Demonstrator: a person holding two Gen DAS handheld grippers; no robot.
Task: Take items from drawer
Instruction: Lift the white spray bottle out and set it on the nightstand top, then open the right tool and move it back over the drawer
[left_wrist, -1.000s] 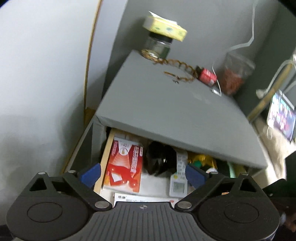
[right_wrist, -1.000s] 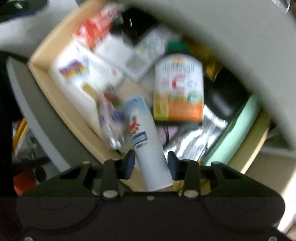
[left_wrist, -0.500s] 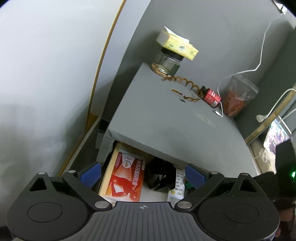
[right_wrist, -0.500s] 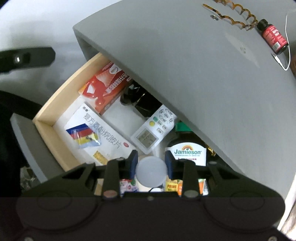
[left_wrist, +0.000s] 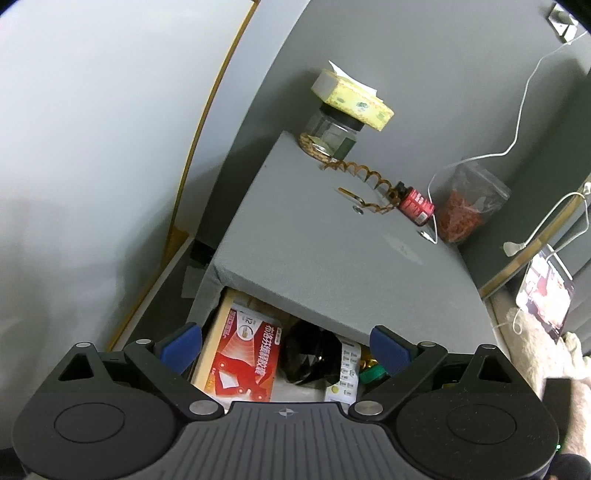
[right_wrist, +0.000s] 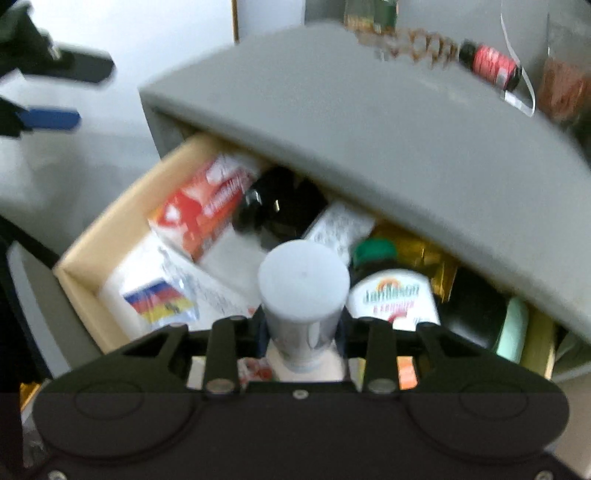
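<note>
The wooden drawer (right_wrist: 110, 229) stands pulled out under the grey cabinet top (right_wrist: 369, 129). My right gripper (right_wrist: 303, 328) is shut on a white tube (right_wrist: 303, 280), held just above the drawer with its round cap pointing at the camera. In the drawer lie a red box (right_wrist: 199, 210), a black faceted object (right_wrist: 280, 203), a white remote (right_wrist: 340, 225), a green-capped Jamieson bottle (right_wrist: 391, 295) and a flag-printed packet (right_wrist: 159, 299). My left gripper (left_wrist: 284, 345) hovers open over the drawer's back-left part, above the red box (left_wrist: 247, 362), holding nothing.
On the cabinet top (left_wrist: 332, 258) stand a glass jar under a yellow box (left_wrist: 332, 129), a coiled brown clip (left_wrist: 365, 177), a small red bottle (left_wrist: 415, 203) and a bag of red bits (left_wrist: 465, 210) with a white cable. A lit tablet (left_wrist: 546, 291) lies at the right.
The tube, first aslant over the drawer in my right gripper, now points cap-first at the camera, and that view has tipped up. The left view has tilted upward, showing less of the drawer.
</note>
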